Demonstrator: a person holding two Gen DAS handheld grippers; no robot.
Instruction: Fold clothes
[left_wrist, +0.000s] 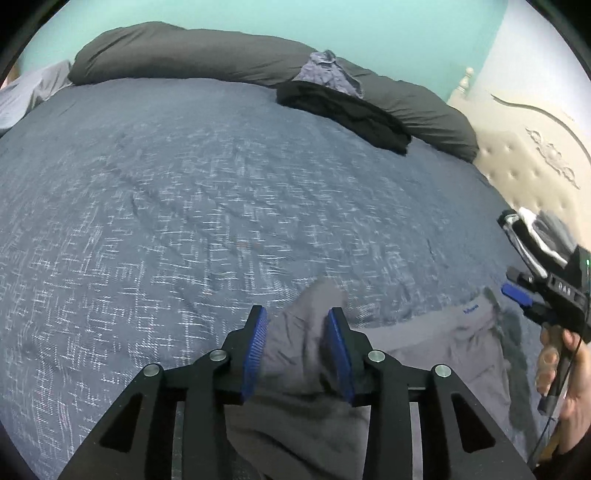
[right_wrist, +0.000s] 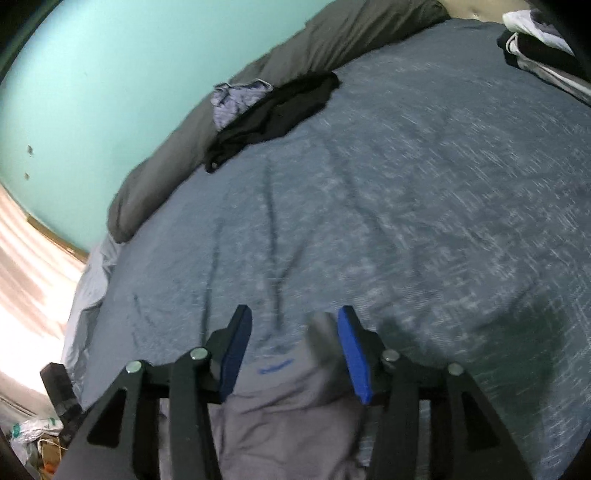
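Grey garment (left_wrist: 291, 369), with small blue logo (right_wrist: 275, 366), lies rumpled on bed (left_wrist: 184, 221) at near edge. We judge it light, soft, limp; take it at corners or hems, w/ both grippers. Left gripper (left_wrist: 297, 325): fingers apart, cloth between, not pinched. Right gripper (right_wrist: 293, 325): likewise. Black clothes (left_wrist: 343, 107) lie by pillow (left_wrist: 184, 51), well apart.

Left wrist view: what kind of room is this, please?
Most likely a bedroom. A bed with a blue cover, a long dark pillow along the wall, and a tufted headboard all point to that.
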